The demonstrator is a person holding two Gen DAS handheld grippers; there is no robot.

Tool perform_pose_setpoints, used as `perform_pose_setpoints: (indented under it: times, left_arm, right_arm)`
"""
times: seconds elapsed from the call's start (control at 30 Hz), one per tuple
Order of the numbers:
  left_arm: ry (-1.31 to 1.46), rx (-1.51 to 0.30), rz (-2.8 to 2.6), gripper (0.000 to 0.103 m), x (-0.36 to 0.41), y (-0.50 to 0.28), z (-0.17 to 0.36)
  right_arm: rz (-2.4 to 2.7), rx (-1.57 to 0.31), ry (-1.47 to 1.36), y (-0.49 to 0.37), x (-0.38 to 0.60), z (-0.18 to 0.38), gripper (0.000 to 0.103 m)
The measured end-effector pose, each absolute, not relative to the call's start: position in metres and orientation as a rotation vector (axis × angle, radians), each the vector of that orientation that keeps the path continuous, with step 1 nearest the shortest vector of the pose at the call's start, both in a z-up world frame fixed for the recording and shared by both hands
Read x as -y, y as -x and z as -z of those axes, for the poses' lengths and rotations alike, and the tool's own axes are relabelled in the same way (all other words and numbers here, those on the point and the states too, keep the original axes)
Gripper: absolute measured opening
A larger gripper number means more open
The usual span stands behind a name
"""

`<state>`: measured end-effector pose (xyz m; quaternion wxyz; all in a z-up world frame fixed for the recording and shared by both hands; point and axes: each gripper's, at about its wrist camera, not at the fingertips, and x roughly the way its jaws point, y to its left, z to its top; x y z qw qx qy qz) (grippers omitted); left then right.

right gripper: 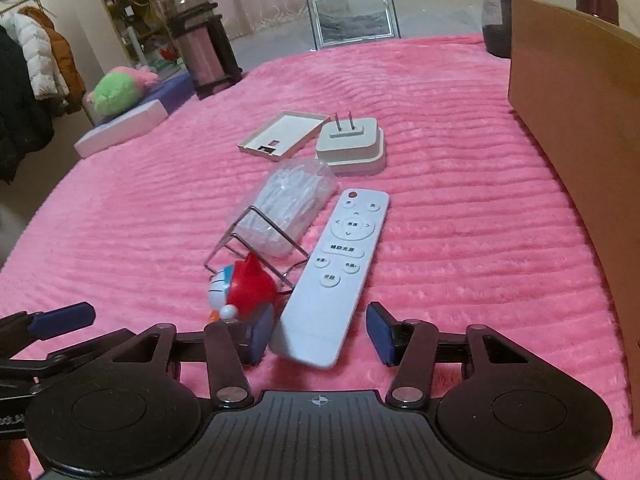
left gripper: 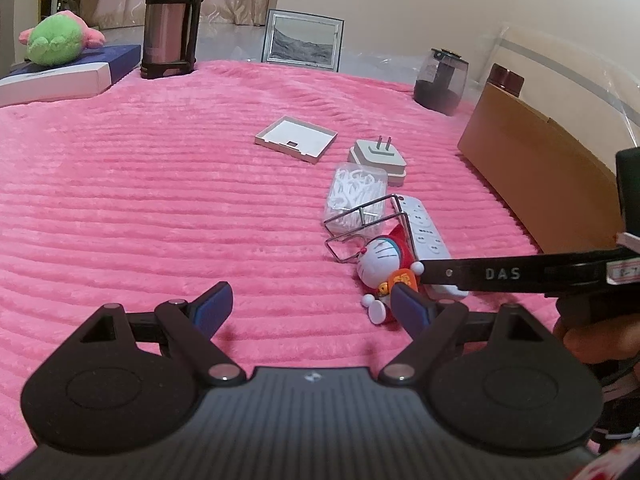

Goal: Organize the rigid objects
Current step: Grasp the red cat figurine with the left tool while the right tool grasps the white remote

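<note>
The long white plastic remote control [right gripper: 338, 272] lies lengthwise between the right tool's [right gripper: 320, 334] spread, empty fingers, low centre of frame; the left tool [left gripper: 308, 304], also spread and empty, hovers beside.

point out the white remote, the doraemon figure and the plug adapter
white remote [right gripper: 345, 248], right wrist view, on its button face
doraemon figure [left gripper: 380, 258], left wrist view, on its white face
plug adapter [right gripper: 352, 142], right wrist view, on its top below the prongs
</note>
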<state>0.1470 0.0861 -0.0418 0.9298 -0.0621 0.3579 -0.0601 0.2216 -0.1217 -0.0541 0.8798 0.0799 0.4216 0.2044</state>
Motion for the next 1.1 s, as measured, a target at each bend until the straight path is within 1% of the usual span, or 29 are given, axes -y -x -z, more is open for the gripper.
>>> perform_pose_setpoints:
  times: [0.13, 0.33, 0.6, 0.73, 0.83, 0.93, 1.1]
  left_arm:
    - [0.131, -0.743, 0.130, 0.083, -0.083, -0.151, 0.046]
    - [0.139, -0.752, 0.153, 0.083, -0.074, -0.153, 0.049]
    - [0.135, -0.762, 0.171, 0.083, -0.060, -0.156, 0.054]
    - [0.128, -0.764, 0.177, 0.083, -0.052, -0.160, 0.056]
    - [0.121, -0.759, 0.182, 0.082, -0.046, -0.163, 0.058]
    - [0.124, -0.754, 0.182, 0.081, -0.042, -0.167, 0.061]
    - [0.145, -0.738, 0.177, 0.074, -0.036, -0.177, 0.067]
  right_arm:
    - [-0.433, -0.879, -0.138, -0.226, 0.122, 0.056, 0.040]
    - [-0.431, -0.871, -0.083, -0.215, 0.142, 0.051, 0.035]
    - [-0.395, -0.850, -0.026, -0.180, 0.185, 0.055, 0.035]
    - [-0.386, -0.806, 0.007, -0.178, 0.179, 0.058, 0.040]
    - [-0.382, -0.782, 0.021, -0.181, 0.173, 0.062, 0.041]
    - [-0.371, -0.769, 0.031, -0.186, 0.169, 0.066, 0.041]
    - [-0.376, -0.762, 0.048, -0.190, 0.169, 0.072, 0.040]
